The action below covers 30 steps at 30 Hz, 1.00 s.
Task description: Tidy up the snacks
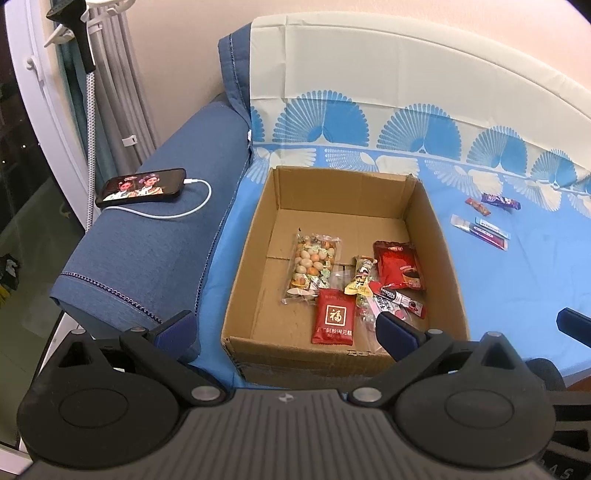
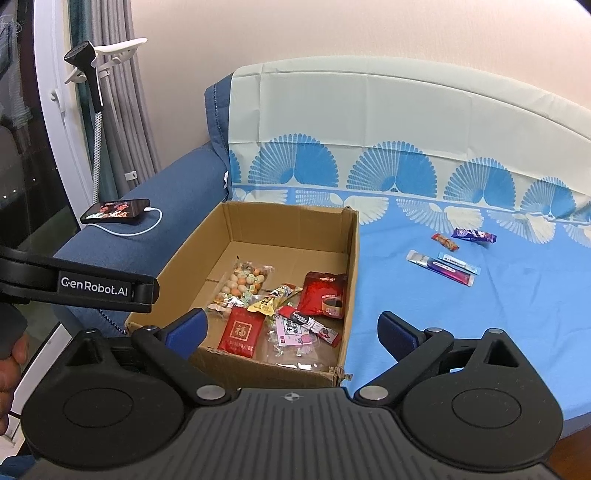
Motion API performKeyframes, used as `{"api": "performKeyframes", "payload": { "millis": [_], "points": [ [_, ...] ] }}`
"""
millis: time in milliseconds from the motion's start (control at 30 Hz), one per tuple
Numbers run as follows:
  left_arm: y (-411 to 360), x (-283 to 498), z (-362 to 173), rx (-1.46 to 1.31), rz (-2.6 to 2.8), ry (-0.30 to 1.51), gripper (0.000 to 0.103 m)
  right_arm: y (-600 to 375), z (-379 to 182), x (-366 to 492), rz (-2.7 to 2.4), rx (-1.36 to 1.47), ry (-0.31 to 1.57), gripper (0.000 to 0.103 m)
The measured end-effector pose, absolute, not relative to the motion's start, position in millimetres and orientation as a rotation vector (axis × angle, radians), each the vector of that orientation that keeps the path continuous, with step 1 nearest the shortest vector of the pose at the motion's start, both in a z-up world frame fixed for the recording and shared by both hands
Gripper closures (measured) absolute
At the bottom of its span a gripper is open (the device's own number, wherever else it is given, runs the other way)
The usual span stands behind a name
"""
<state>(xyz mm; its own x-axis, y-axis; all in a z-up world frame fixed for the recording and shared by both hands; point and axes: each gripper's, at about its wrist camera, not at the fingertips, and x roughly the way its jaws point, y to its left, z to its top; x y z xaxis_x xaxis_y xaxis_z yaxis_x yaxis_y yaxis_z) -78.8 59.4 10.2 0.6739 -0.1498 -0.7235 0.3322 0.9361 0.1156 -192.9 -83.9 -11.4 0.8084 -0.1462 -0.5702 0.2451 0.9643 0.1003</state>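
Inside, glossy crinkled packets (image 1: 332, 321), rectangular corrugated cardboard box (image 1: 247, 258), smooth blue sheet (image 2: 480, 332)

Open cardboard box (image 2: 258, 236) on blue sheet, snack packets (image 2: 284, 314) piled inside; four loose snacks (image 2: 454, 258) well apart right.

wall (image 2: 332, 33): pale peach | sofa (image 1: 147, 236): blue | curtain (image 1: 122, 74): grey | window (image 1: 14, 155): dark
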Motion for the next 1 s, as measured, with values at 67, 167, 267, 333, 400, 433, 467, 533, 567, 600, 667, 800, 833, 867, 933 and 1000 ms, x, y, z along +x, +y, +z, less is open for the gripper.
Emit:
{"api": "performKeyframes", "payload": {
  "millis": [67,167,267,333,400,433,467,533,567,600,667,800,833,867,933,1000],
  "points": [
    [59,-78,9,0.248,-0.274,0.792,0.0,-85,-13,-192,-0.212,0.178,0.596,0.004],
    [59,-77,7,0.252,-0.271,0.796,0.0,-87,-14,-191,-0.214,0.184,0.6,0.004],
    [57,-74,3,0.256,-0.273,0.809,0.0,-88,-17,-190,-0.216,0.19,0.606,0.004],
    [56,-73,2,0.259,-0.276,0.814,0.0,-89,-19,-189,-0.219,0.194,0.61,0.004],
    [55,-71,0,0.261,-0.278,0.816,0.0,-90,-20,-188,-0.223,0.197,0.615,0.004],
    [55,-70,-1,0.262,-0.278,0.818,0.0,-91,-20,-187,-0.224,0.197,0.616,0.004],
    [54,-69,-2,0.262,-0.277,0.823,0.0,-91,-21,-186,-0.224,0.198,0.619,0.004],
    [54,-67,-5,0.261,-0.277,0.833,0.0,-92,-23,-185,-0.225,0.199,0.625,0.004],
    [53,-66,-6,0.262,-0.278,0.837,0.0,-93,-24,-184,-0.225,0.201,0.629,0.004],
    [53,-65,-8,0.263,-0.278,0.84,0.0,-93,-25,-184,-0.226,0.201,0.631,0.004],
    [52,-63,-10,0.266,-0.279,0.845,0.0,-94,-27,-182,-0.228,0.204,0.637,0.004],
    [49,-58,-12,0.27,-0.28,0.855,0.0,-97,-29,-179,-0.234,0.212,0.645,0.004],
    [47,-57,-12,0.272,-0.279,0.856,0.0,-99,-29,-178,-0.238,0.216,0.642,0.004],
    [45,-55,-11,0.273,-0.281,0.857,0.0,-102,-29,-178,-0.246,0.22,0.638,0.004],
    [38,-51,-9,0.274,-0.288,0.857,0.0,-109,-28,-177,-0.265,0.231,0.631,0.004],
    [27,-48,-6,0.278,-0.302,0.853,0.0,-118,-28,-179,-0.289,0.237,0.621,0.004]
  ]
}}
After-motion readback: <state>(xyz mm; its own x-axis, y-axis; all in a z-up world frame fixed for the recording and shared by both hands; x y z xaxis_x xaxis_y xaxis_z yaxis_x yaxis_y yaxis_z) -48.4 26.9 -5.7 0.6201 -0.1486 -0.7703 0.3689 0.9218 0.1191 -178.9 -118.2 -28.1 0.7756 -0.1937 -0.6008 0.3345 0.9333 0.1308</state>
